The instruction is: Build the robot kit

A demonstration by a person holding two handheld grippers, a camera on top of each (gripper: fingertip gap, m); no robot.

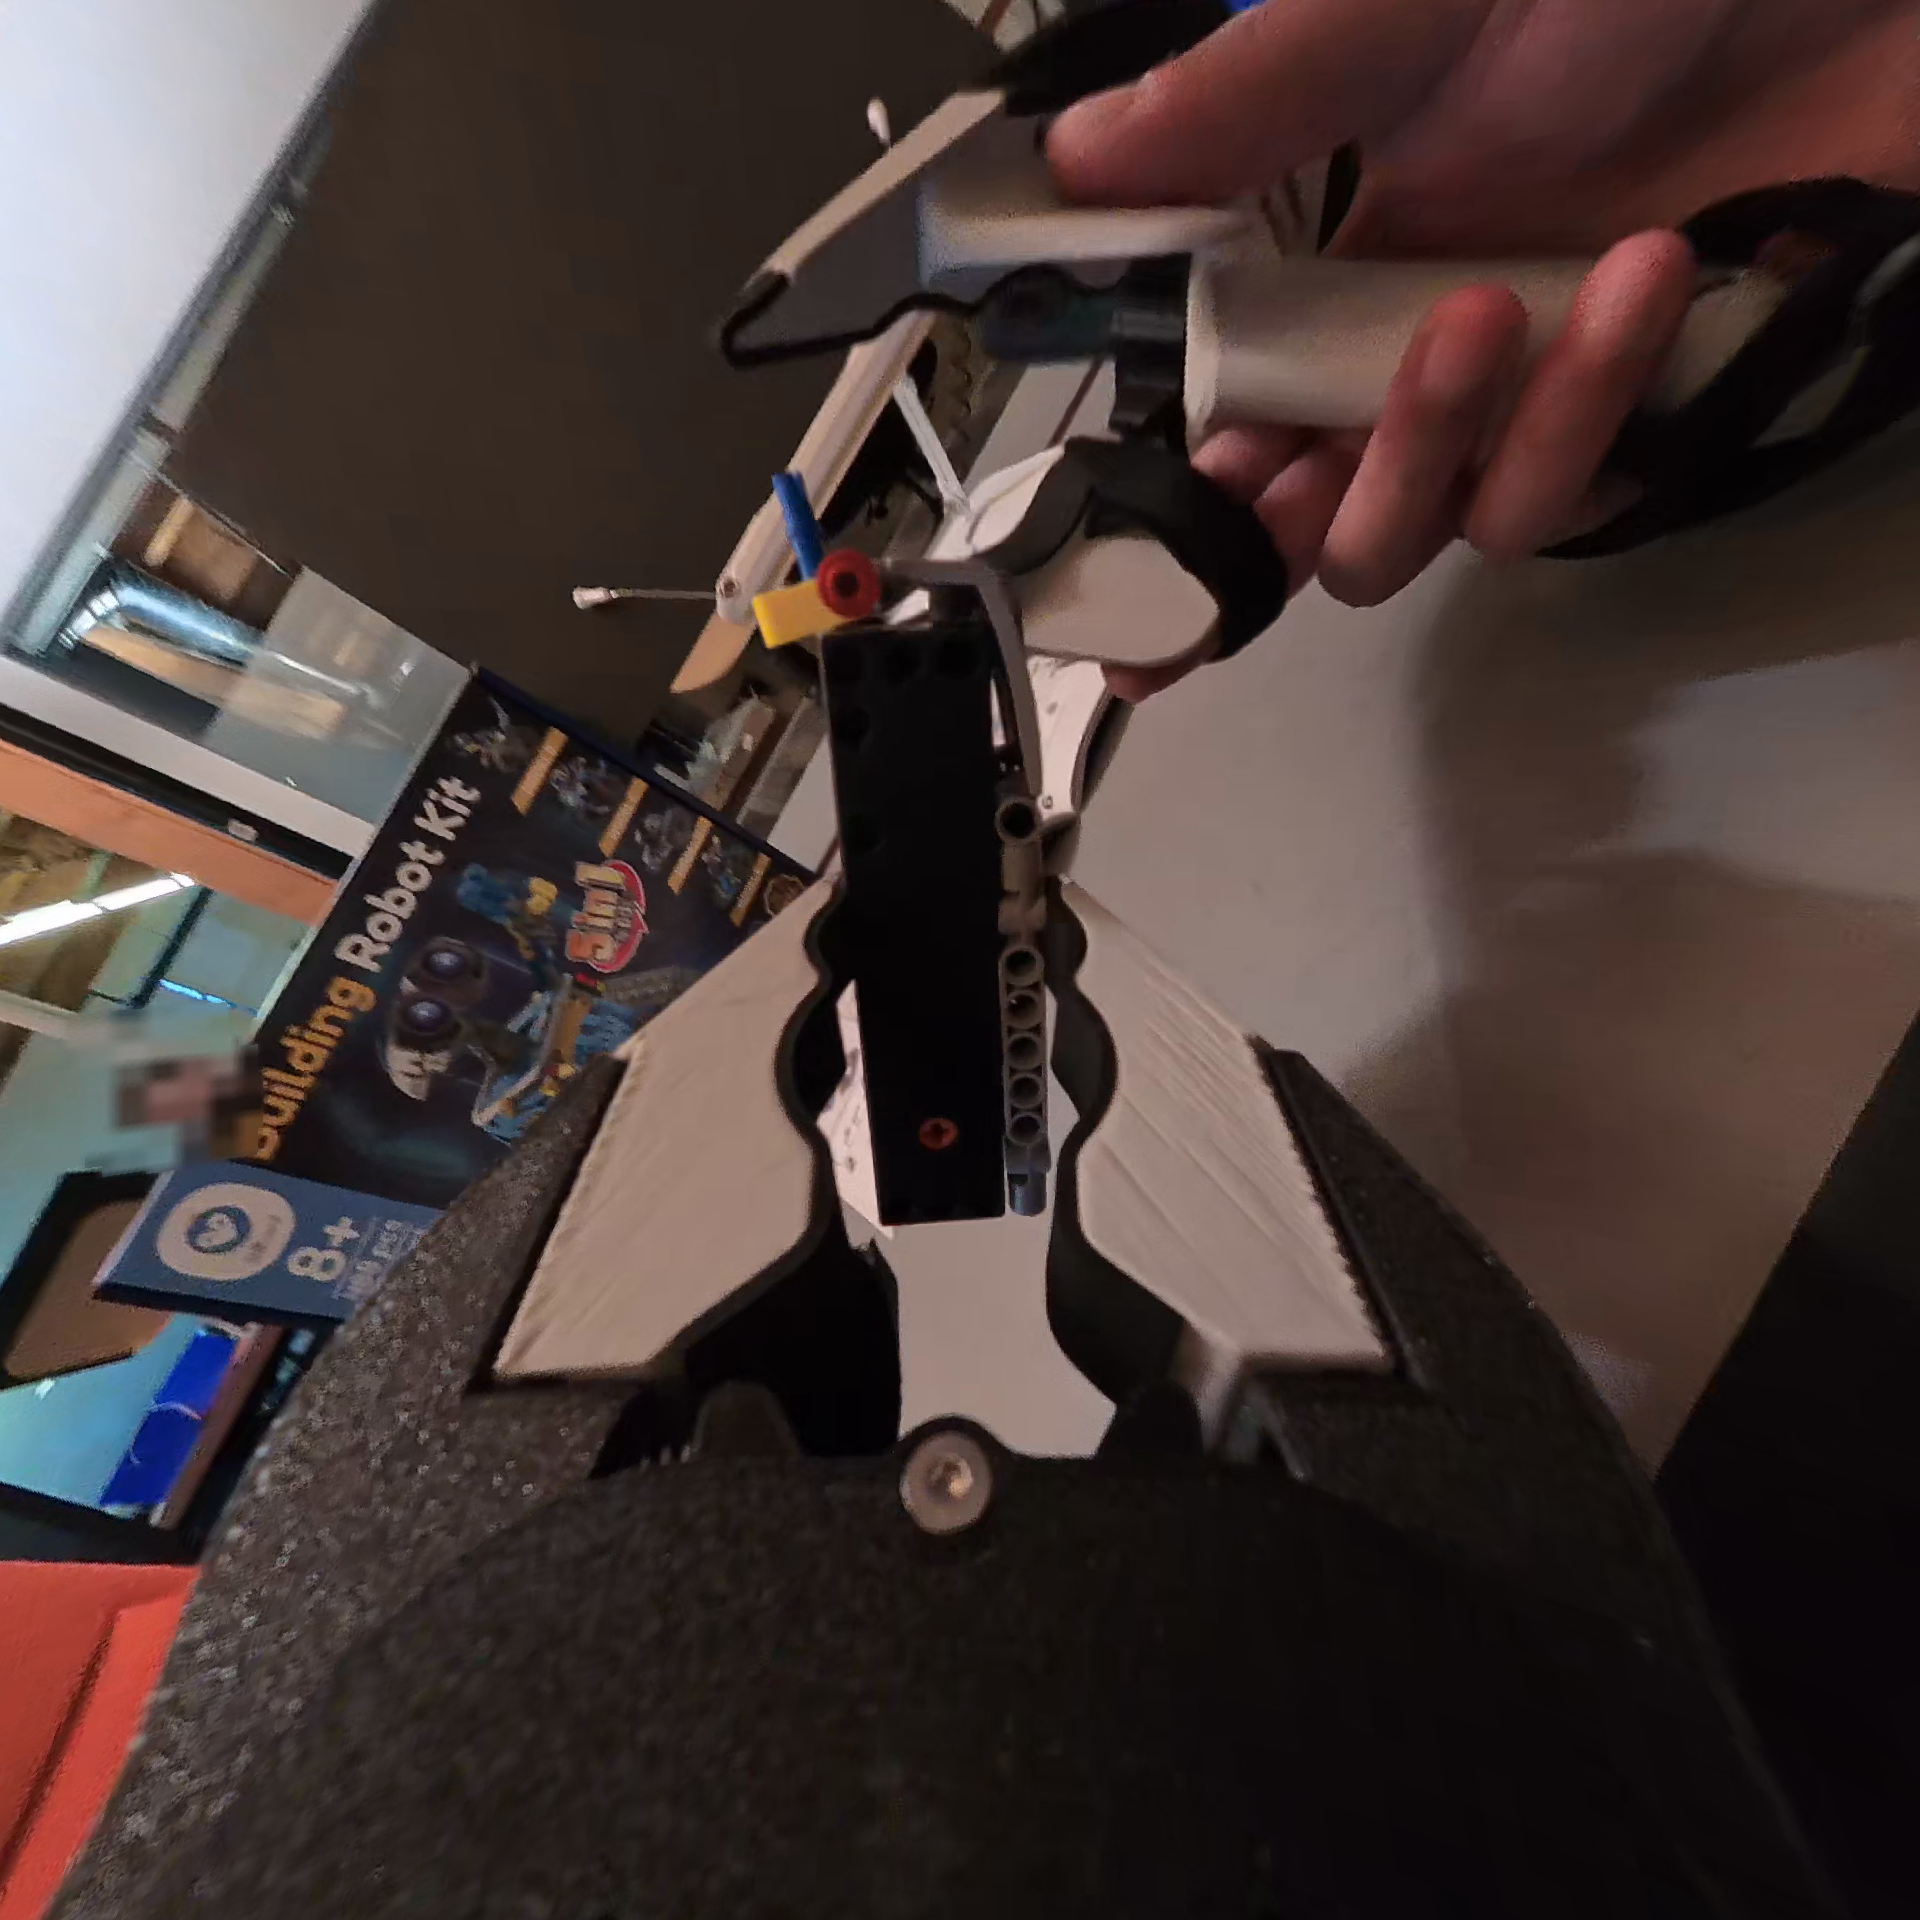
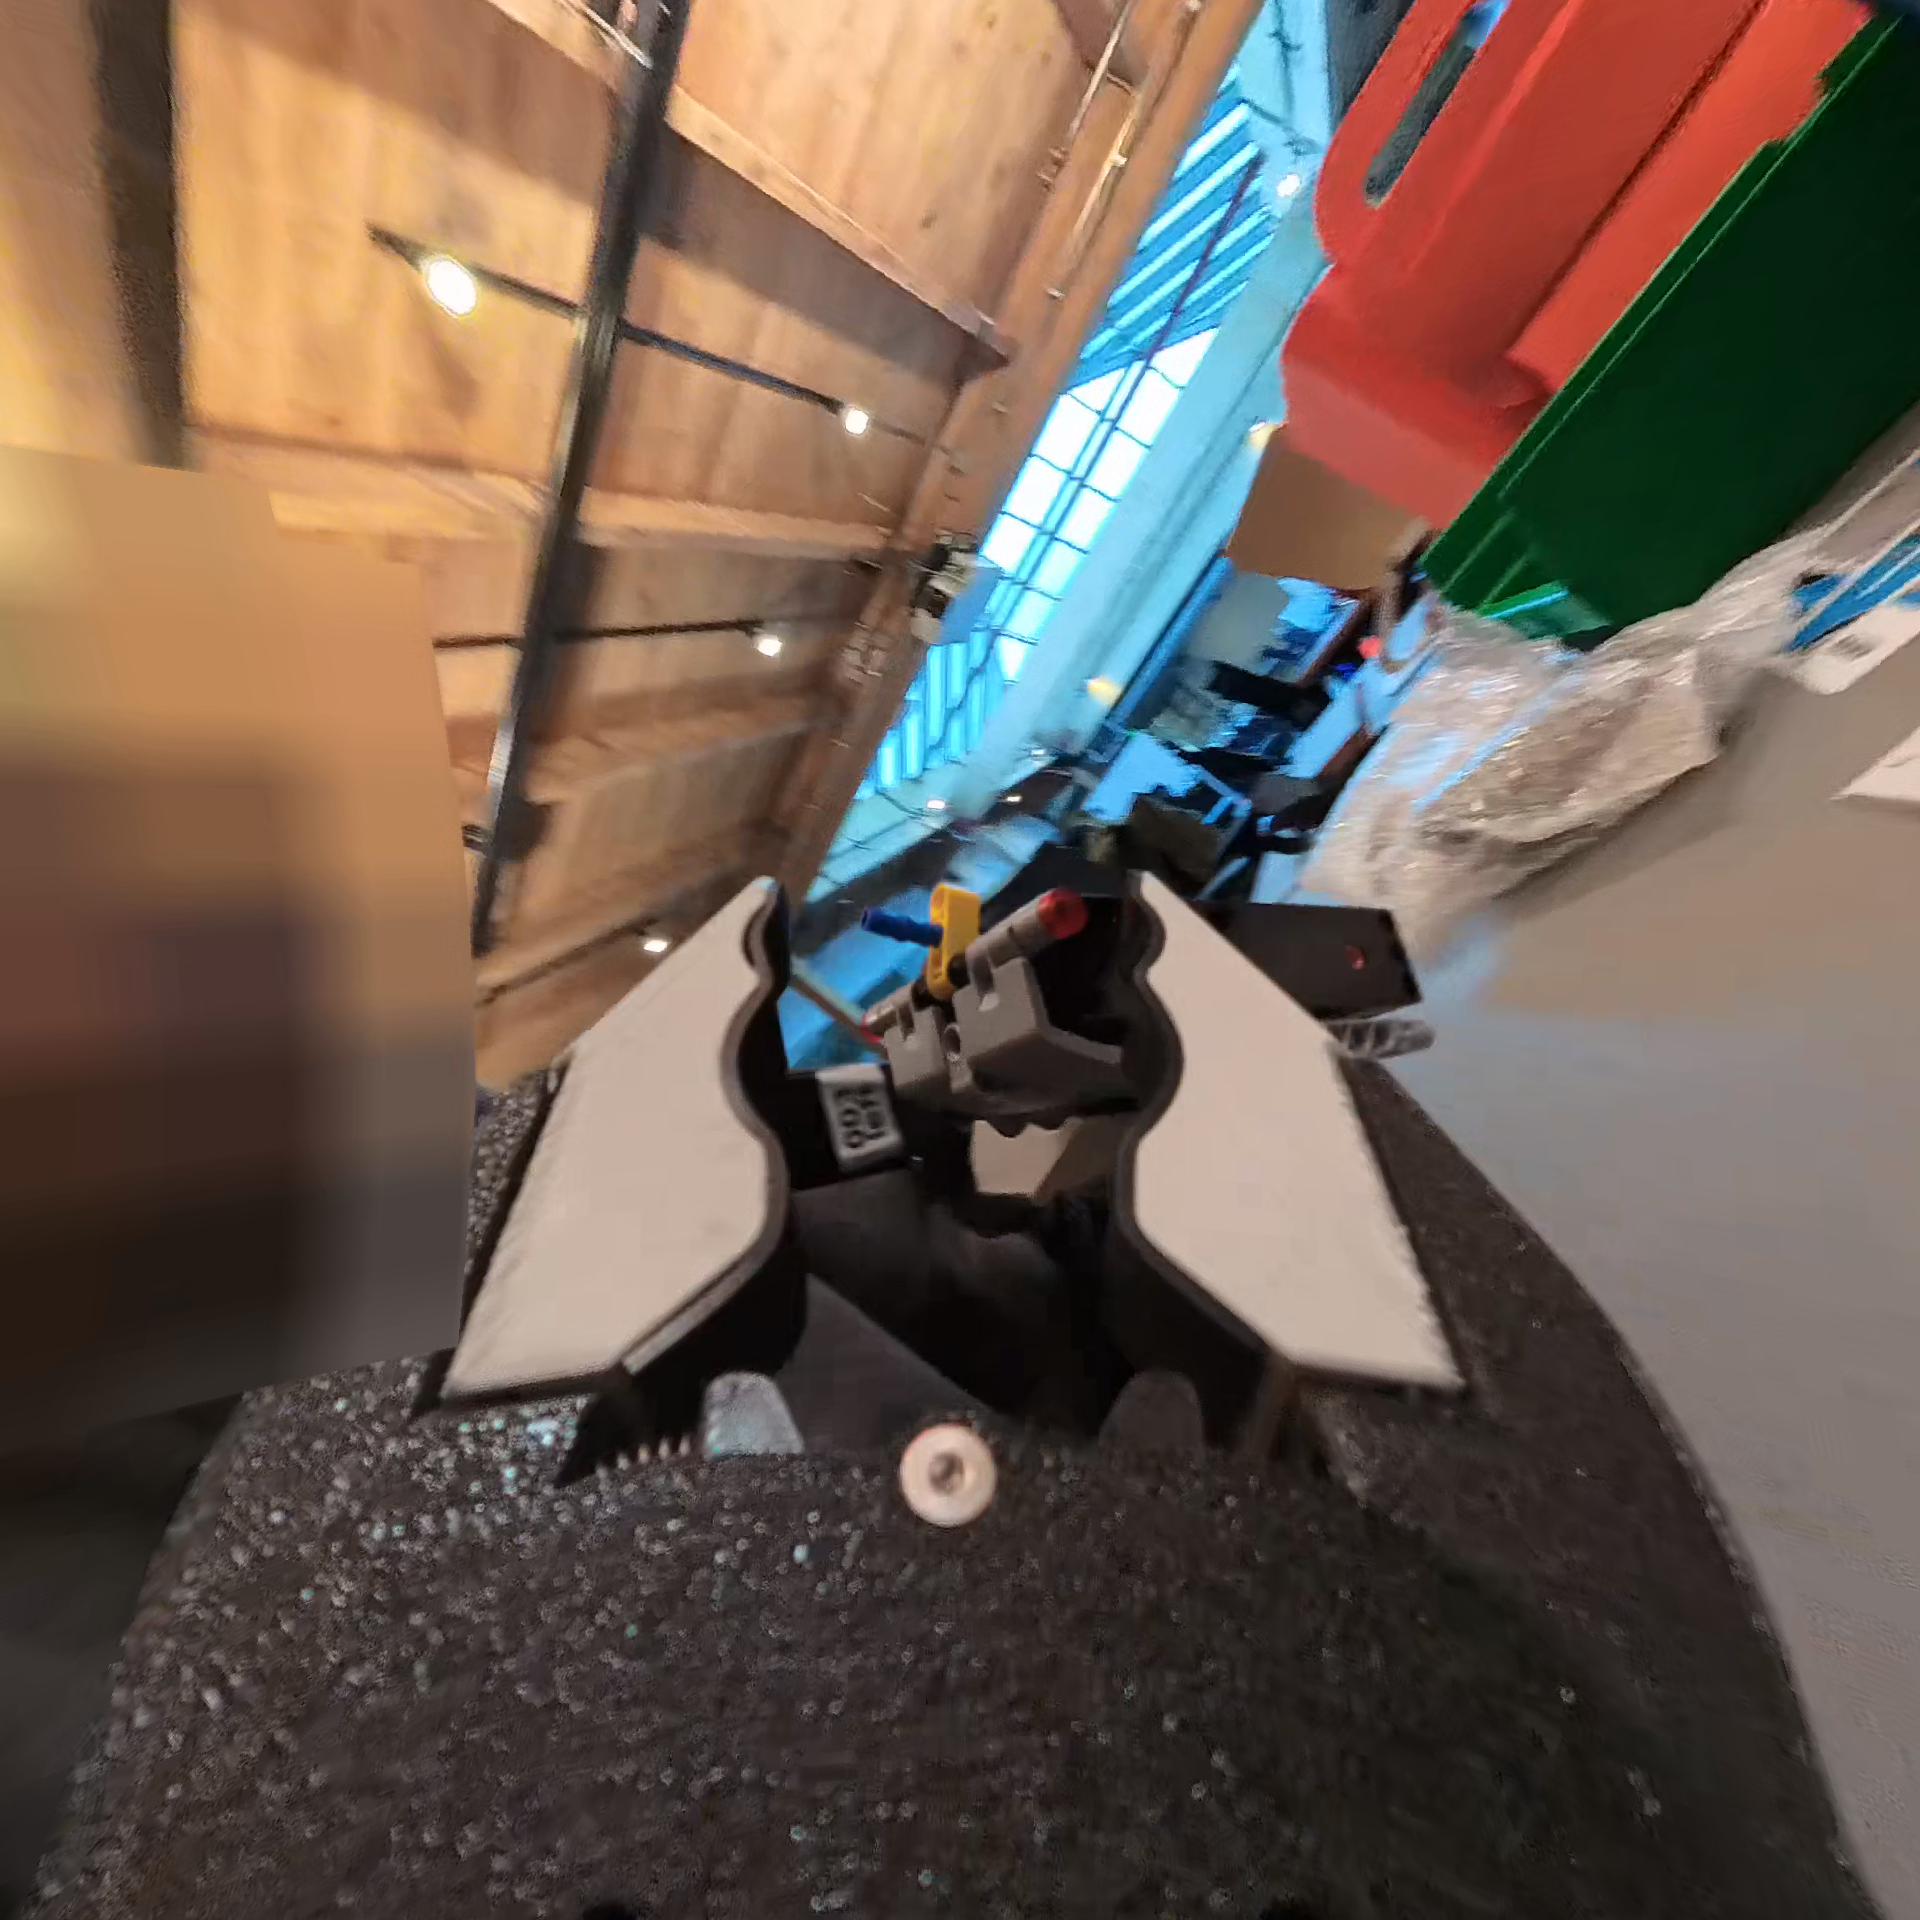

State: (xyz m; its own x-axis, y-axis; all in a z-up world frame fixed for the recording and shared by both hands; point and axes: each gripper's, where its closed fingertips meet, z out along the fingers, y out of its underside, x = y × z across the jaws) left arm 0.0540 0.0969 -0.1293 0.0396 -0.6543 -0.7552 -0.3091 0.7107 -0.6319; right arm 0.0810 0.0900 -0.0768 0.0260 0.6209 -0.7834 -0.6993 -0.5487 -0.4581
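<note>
My left gripper (image 1: pixel 948 925) is shut on a long black block (image 1: pixel 914 935) with a grey holed beam (image 1: pixel 1023 1039) along its right side. At the block's far end sit a yellow piece (image 1: pixel 795 613), a red round piece (image 1: pixel 847 582) and a blue pin (image 1: pixel 798 520). A hand (image 1: pixel 1507 364) holds my right gripper (image 1: pixel 894 582) there. In the right wrist view, my right gripper (image 2: pixel 956 904) is closed around the grey part (image 2: pixel 997 1039) of the same brick model, which fills the gap between its jaws. The black block (image 2: pixel 1320 956) sticks out to the right behind the right finger.
A dark printed kit box (image 1: pixel 499 935) leans at the left, and a red box (image 1: pixel 62 1714) lies at the lower left. The grey table (image 2: pixel 1662 1143) carries crumpled clear plastic bags (image 2: pixel 1538 748), a red box (image 2: pixel 1507 260) and a green box (image 2: pixel 1714 416).
</note>
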